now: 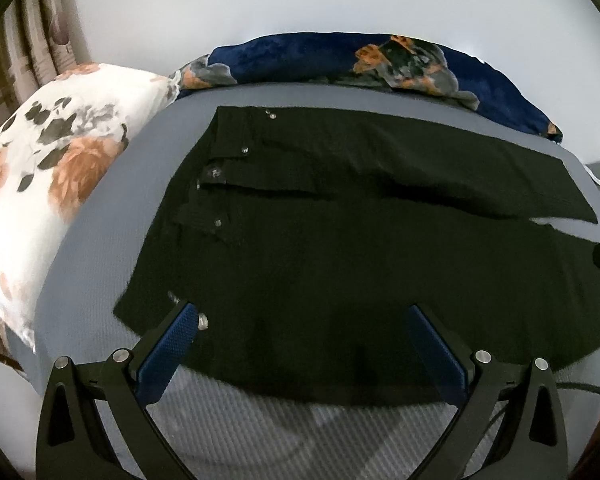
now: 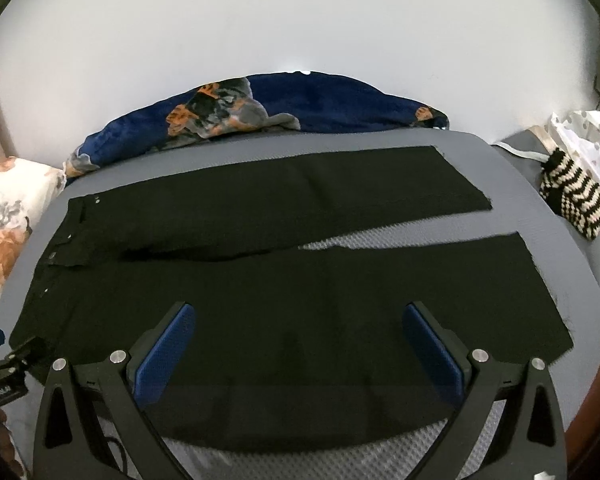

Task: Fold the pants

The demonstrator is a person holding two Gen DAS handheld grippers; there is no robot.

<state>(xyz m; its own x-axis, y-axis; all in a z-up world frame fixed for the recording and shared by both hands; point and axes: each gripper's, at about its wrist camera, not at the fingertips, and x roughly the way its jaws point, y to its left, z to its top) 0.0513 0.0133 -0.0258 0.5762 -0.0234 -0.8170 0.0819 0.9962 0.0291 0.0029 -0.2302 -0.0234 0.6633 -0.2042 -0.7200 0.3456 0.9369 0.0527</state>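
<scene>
Here the left gripper (image 1: 304, 320) stands with its blue pads wide apart and empty, hovering over the near edge of the black pants (image 1: 340, 248) at the waistband end. The right gripper (image 2: 300, 316) is likewise spread and grasping nothing, poised over the near leg further toward the hems.

The pants lie flat on the grey bed (image 2: 540, 184), waistband at nine o'clock, legs running to three o'clock and parting slightly near the cuffs.

Risk, as I judge it: the fabric lies flush against the textured cover, so a pinch may catch the sheet too, or take only one layer and drag the garment crooked. Uneven lifting between the two tools would skew the fold.

Both grippers tilt downward from six o'clock, aimed across the bed. A floral pillow (image 1: 52, 168) sits at nine o'clock and a navy blanket (image 2: 320, 100) at twelve.
</scene>
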